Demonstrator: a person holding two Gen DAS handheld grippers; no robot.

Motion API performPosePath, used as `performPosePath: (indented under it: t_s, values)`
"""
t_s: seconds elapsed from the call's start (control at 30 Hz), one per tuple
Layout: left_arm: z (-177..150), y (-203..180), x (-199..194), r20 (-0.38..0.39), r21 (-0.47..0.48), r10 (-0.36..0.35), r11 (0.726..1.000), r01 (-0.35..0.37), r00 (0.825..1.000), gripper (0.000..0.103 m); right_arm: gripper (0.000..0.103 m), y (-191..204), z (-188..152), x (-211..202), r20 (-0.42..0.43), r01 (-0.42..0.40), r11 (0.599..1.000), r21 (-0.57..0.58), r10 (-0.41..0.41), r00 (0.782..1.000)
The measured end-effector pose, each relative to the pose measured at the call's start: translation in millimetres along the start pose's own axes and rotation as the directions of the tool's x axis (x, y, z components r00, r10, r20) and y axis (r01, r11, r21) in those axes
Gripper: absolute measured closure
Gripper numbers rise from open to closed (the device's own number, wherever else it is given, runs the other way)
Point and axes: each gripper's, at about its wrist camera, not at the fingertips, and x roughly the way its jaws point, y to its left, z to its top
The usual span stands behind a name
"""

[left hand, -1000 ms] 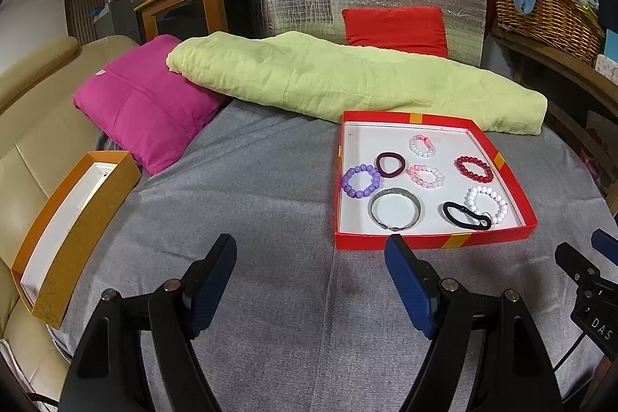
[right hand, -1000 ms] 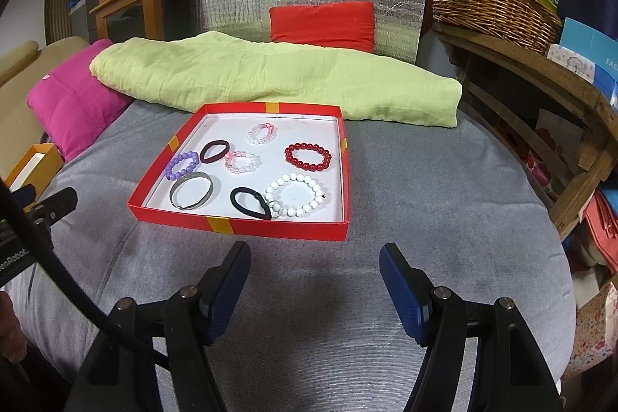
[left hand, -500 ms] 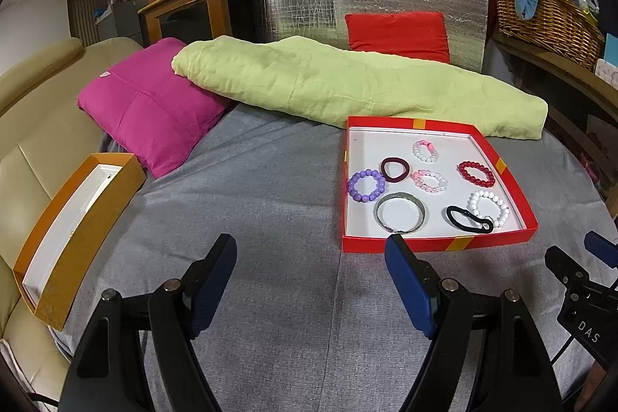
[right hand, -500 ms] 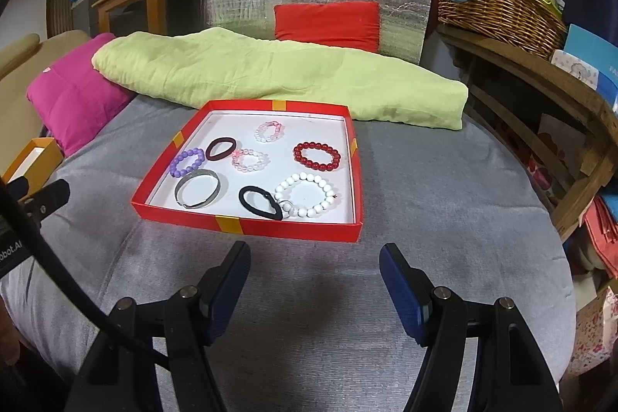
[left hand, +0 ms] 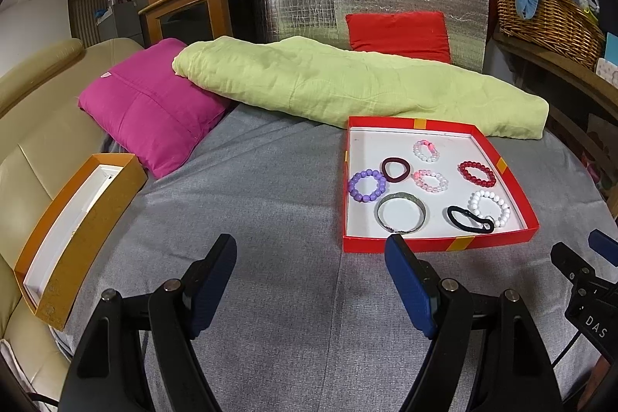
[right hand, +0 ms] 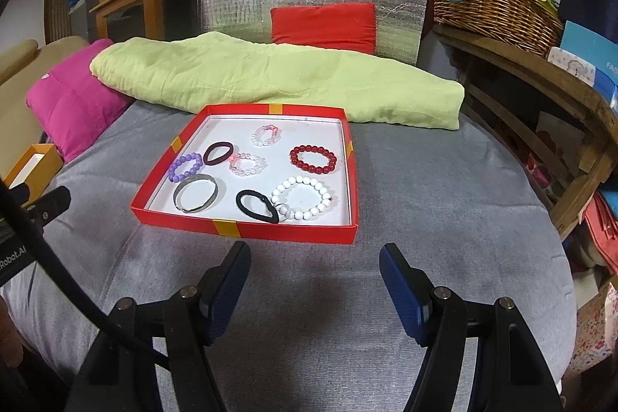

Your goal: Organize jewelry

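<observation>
The red tray sits on the grey bedcover and holds eight pieces, each lying flat and mostly apart from its neighbours. A purple bead bracelet, a maroon hair tie and a silver bangle lie along the tray's nine o'clock side. A pink-and-white bead bracelet lies at twelve, a pale pink bead bracelet in the middle, and a red bead bracelet at three. A black hair tie touches a white bead bracelet near the front edge. An orange box, open with a white lining, rests on the beige sofa well apart from the tray.

From the right gripper the tray lies at twelve o'clock, just beyond the fingertips, with the black hair tie nearest; its long axis runs from ten to four. From the left gripper the tray lies at one o'clock and the orange box at nine. Its right fingertip reaches the tray's front wall in the picture, though contact cannot be told. The right gripper looks better lined up with the tray, the left with the box.

Both grippers hover low over the bedcover, pointing forward and level, jaws spread wide and holding nothing. Whether the pieces are already arranged, or are to go to the box, cannot be settled.
</observation>
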Motion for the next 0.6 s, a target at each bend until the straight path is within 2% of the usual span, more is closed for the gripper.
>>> performPosePath:
  t_s: [0.6]
  values:
    - [0.4, 1.8, 0.2, 0.0, 0.0, 0.004, 1.0, -0.004, 1.0, 0.023, 0.03, 1.6, 0.2, 0.7, -0.001, 0.002, 1.0, -0.007, -0.002, 1.0]
